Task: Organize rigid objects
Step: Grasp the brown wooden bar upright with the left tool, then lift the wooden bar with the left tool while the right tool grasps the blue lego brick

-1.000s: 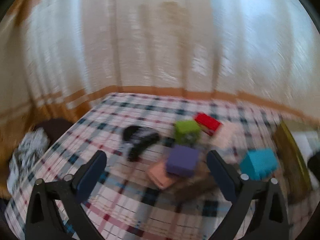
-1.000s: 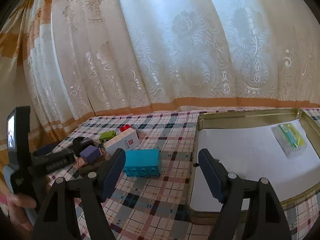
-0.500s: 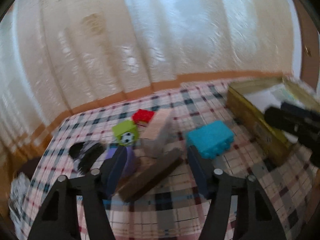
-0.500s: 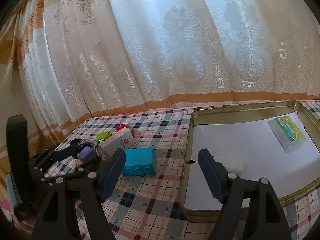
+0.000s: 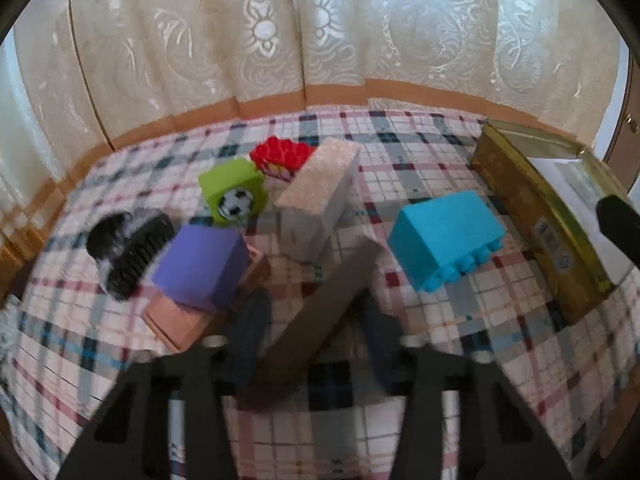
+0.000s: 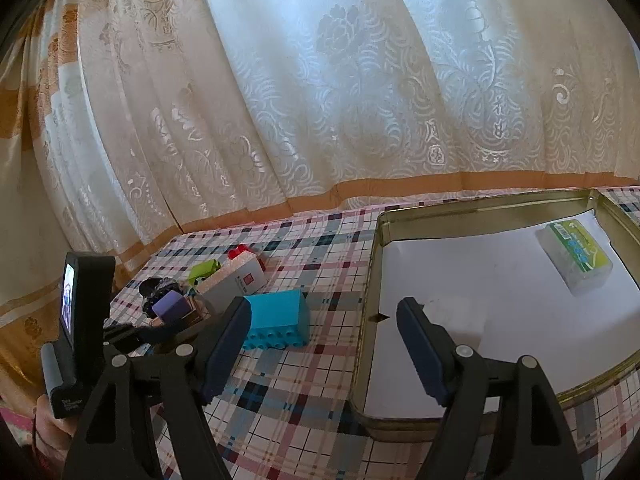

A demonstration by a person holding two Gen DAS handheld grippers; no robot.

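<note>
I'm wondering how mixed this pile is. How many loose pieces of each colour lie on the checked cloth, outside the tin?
red brick: 1
green block: 1
purple block: 1
blue brick: 1
white box: 1
pink slab: 1
brown bar: 1
black bristly piece: 1
Total: 8

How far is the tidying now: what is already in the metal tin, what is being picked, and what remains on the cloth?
Done: only a clear box with a green label lies in the tin. In hand: the left gripper is closing around the brown bar, not lifted yet. Left on the cloth: blue brick, purple cube, green cube, red brick, white box. The right gripper is open, empty.
</note>
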